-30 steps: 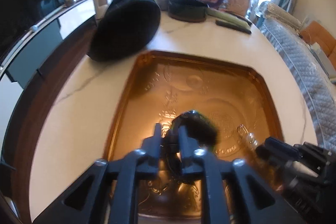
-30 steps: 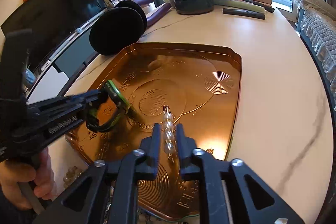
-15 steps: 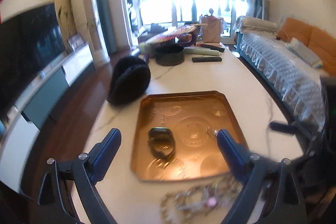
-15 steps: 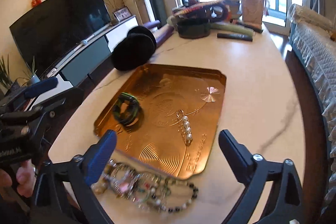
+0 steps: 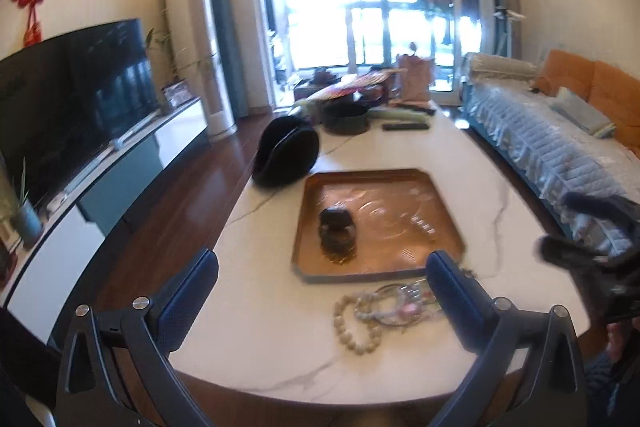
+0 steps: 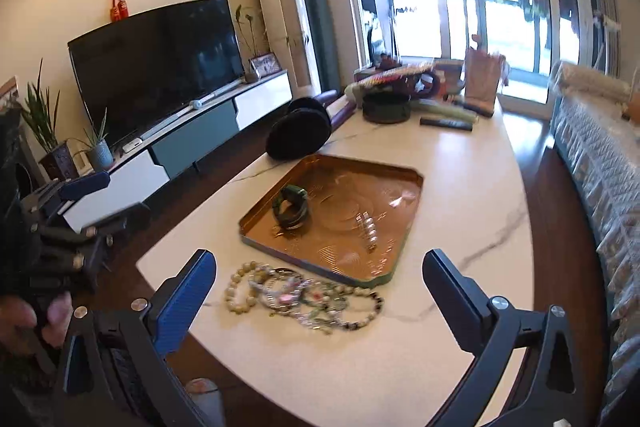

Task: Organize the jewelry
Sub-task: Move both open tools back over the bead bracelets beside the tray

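While both held above the white marble table (image 6: 460,187):
Left gripper (image 5: 322,301): jaws spread wide, gripping nothing.
Right gripper (image 6: 320,291): likewise released.
Dark green bangle (image 6: 291,207): ahead, inside the copper-coloured metal tray (image 6: 412,183).
Pearl pin (image 6: 369,229): in tray, right of bangle.
Tangled beaded bracelets (image 6: 300,297): between the right gripper's fingers, just before the tray.

White marble-look table (image 6: 460,187) with grey veins. Copper tray (image 6: 412,183) sits mid-table. Just in front of tray, at the near edge: tangled heap of bead bracelets (image 6: 300,297). Behind tray, to the left: two round black cushions (image 6: 298,135), touching each other. Well behind tray: dark round tin (image 6: 386,107), black remote (image 6: 446,123), a pale green roll (image 6: 444,110), more clutter, blurred.
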The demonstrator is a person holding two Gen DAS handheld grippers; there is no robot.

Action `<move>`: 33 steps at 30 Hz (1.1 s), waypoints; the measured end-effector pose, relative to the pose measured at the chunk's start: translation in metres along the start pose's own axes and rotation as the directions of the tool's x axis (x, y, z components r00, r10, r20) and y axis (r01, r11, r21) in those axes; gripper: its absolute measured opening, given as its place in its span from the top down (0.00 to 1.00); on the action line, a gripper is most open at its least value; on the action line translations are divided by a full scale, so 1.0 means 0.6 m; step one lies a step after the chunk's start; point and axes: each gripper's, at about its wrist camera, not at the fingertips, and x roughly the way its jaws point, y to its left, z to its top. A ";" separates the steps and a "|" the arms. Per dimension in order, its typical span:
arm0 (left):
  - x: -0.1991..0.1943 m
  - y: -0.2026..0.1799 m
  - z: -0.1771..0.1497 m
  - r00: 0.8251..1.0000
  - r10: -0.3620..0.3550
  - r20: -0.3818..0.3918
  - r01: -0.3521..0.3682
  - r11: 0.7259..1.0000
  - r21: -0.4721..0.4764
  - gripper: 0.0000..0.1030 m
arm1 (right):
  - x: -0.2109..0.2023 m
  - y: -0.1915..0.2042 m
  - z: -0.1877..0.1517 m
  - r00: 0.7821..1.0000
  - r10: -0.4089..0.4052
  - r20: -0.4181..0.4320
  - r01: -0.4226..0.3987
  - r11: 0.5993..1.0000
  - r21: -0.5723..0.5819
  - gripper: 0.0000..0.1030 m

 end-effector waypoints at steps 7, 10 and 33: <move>0.112 0.036 -0.052 0.980 -0.049 -0.192 0.031 0.994 -0.100 0.41 | 0.070 -0.068 -0.050 0.988 0.050 -0.143 -0.039 0.996 0.079 0.17; 0.152 0.031 -0.077 0.963 -0.051 -0.266 0.029 0.996 -0.087 0.55 | 0.104 -0.084 -0.070 0.976 0.069 -0.205 -0.050 0.994 0.096 0.42; 0.252 -0.031 -0.125 0.900 -0.090 -0.426 0.090 0.996 -0.020 0.88 | 0.234 -0.074 -0.109 0.932 -0.082 -0.354 0.054 0.995 -0.088 0.92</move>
